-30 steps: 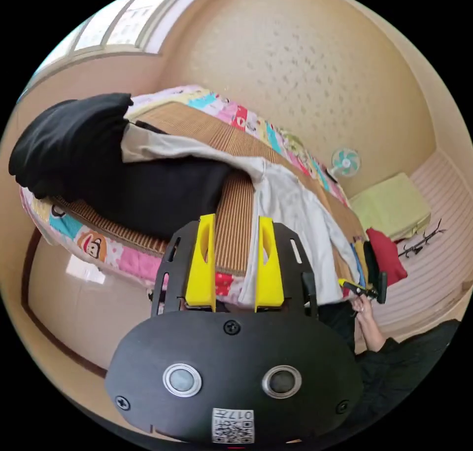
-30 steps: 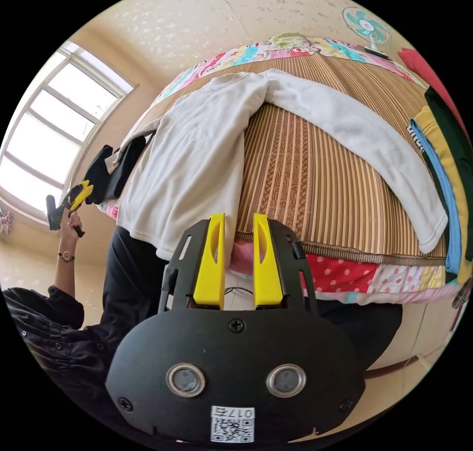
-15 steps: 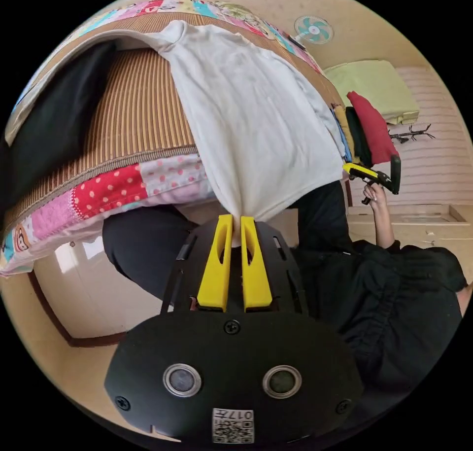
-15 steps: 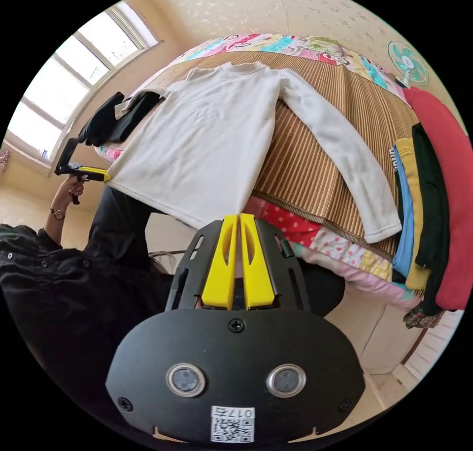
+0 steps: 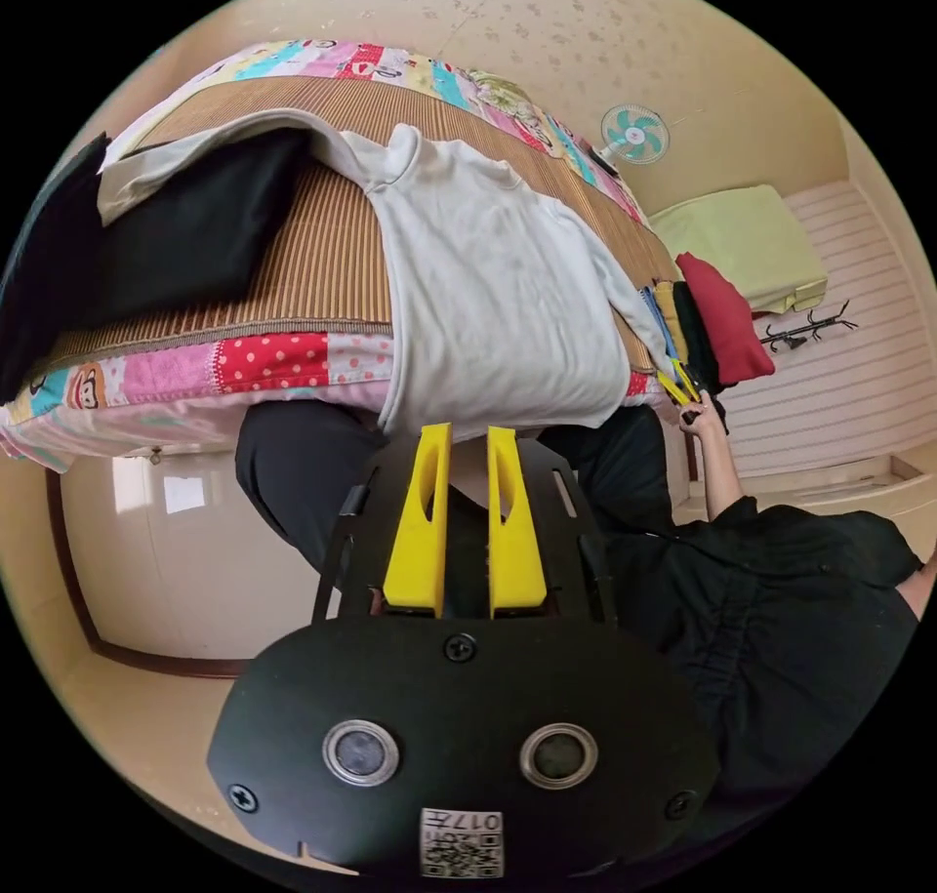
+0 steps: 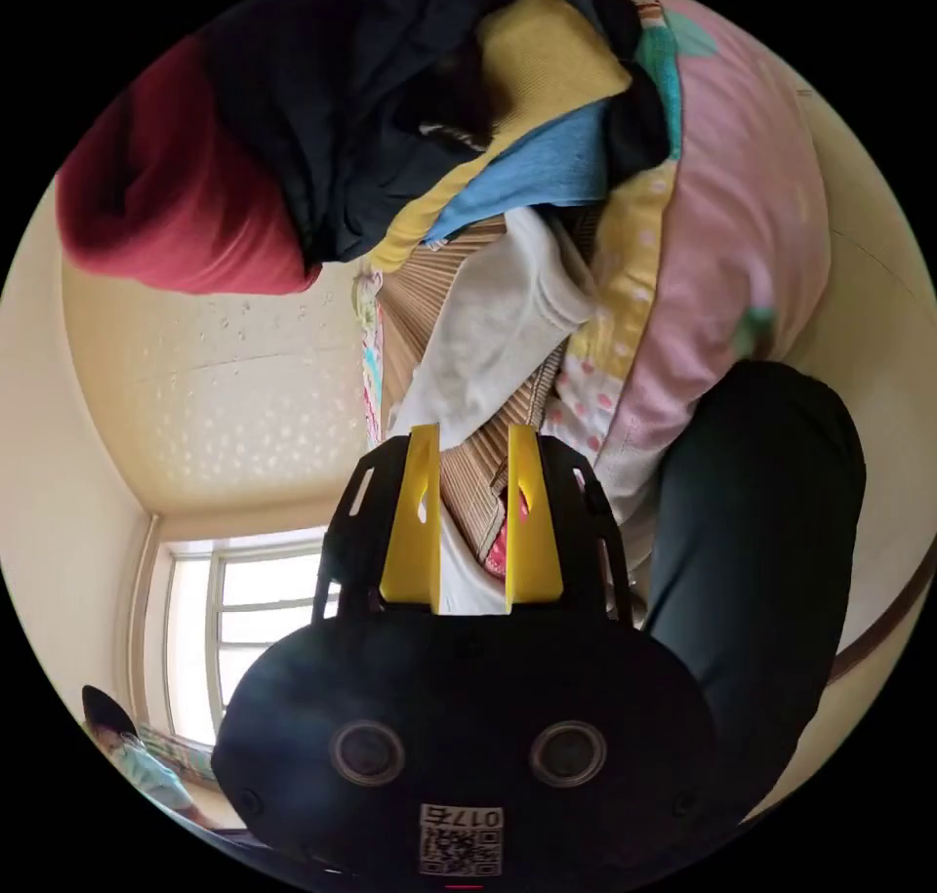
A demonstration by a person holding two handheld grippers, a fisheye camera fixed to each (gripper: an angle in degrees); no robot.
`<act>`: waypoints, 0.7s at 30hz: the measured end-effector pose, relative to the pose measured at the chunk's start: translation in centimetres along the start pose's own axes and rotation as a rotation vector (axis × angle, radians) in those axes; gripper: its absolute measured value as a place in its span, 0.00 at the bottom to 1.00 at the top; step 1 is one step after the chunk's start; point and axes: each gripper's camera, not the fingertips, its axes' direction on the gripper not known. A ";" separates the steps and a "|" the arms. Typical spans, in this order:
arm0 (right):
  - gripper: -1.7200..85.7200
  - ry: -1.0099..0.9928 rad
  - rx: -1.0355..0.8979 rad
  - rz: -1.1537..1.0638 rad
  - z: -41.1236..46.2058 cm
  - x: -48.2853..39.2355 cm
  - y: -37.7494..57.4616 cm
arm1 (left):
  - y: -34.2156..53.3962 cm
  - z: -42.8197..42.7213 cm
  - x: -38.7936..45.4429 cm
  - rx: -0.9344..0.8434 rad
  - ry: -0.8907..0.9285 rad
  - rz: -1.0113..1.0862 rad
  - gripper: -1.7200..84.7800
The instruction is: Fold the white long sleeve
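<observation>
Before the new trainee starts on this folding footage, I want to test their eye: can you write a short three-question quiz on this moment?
1. True or false: the left hand-held gripper is clamped on the hem of the white long sleeve.
2. What lies directly under the shirt on the bed? A) a brown striped mat B) a grey towel C) bare wood
3. What does the right hand-held gripper point toward?

Key: 1. False: its jaws stand apart, just below the hem. 2. A. 3. The shirt's sleeve cuff, beside the stack of folded clothes.
</observation>
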 end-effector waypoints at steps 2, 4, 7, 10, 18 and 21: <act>0.11 -0.014 0.023 0.060 1.0 0.5 -0.9 | 0.0 -0.7 1.4 0.005 -0.050 0.033 0.10; 0.09 -0.056 0.044 0.097 1.3 0.1 -1.0 | 0.4 -1.0 1.8 0.010 -0.056 0.035 0.10; 0.07 -0.018 0.214 -0.098 0.1 -6.7 1.5 | 1.5 -1.6 1.3 0.024 0.005 0.015 0.10; 0.06 0.119 0.365 -0.468 2.5 -19.6 6.9 | 2.7 -2.7 0.9 0.040 0.007 0.001 0.10; 0.05 -0.070 -0.010 -1.227 26.2 -40.0 23.7 | 2.7 -2.3 1.7 0.052 0.033 0.028 0.10; 0.06 0.144 -0.415 -1.317 40.3 -35.1 30.4 | 2.4 -2.4 1.5 0.099 0.053 0.001 0.11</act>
